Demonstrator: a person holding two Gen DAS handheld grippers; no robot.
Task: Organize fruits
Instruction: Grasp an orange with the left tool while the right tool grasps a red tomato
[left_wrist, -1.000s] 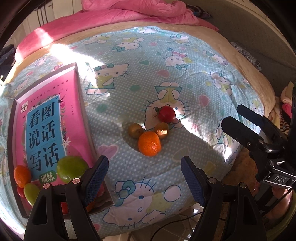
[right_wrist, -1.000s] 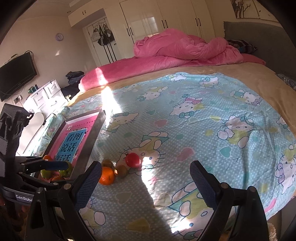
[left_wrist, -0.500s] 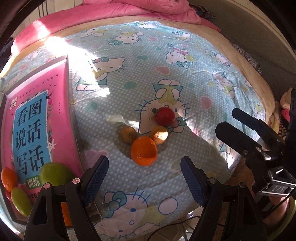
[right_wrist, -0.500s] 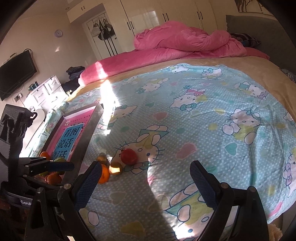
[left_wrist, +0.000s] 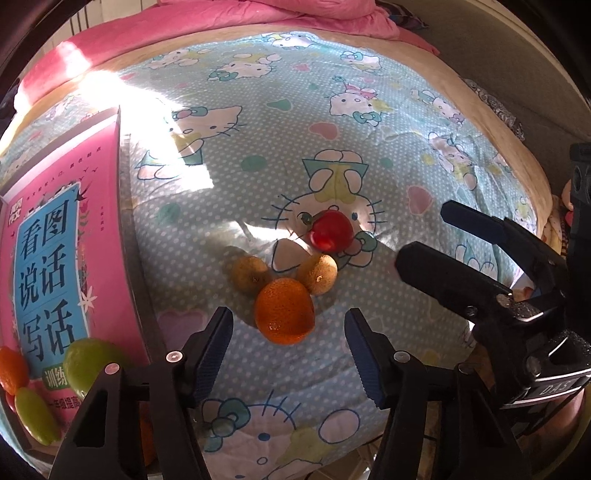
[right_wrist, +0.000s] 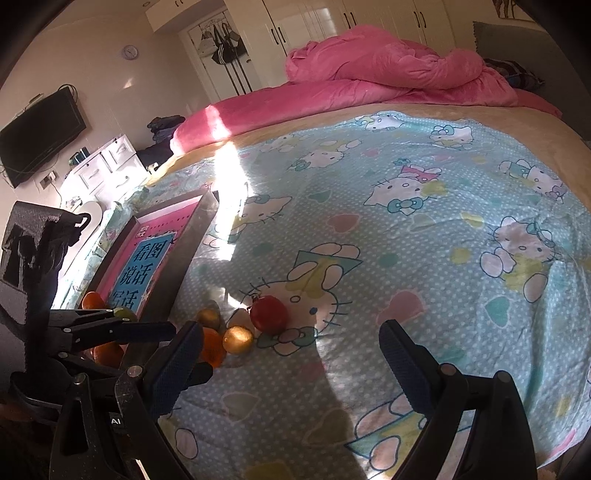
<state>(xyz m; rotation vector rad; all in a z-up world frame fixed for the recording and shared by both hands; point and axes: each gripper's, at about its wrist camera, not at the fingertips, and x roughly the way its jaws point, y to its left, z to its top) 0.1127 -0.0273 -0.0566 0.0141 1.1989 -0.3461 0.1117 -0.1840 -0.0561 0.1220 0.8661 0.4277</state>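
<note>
Orange (left_wrist: 284, 311) lay just ahead of the left gripper (left_wrist: 288, 341), jaws parted to straddle it; right gripper (right_wrist: 291, 363) likewise gaped, empty.

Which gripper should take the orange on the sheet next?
Left. The left gripper is open with the orange centred just ahead between its fingers. The right gripper, also open, sees the orange off to its left, partly behind its own finger.
</note>
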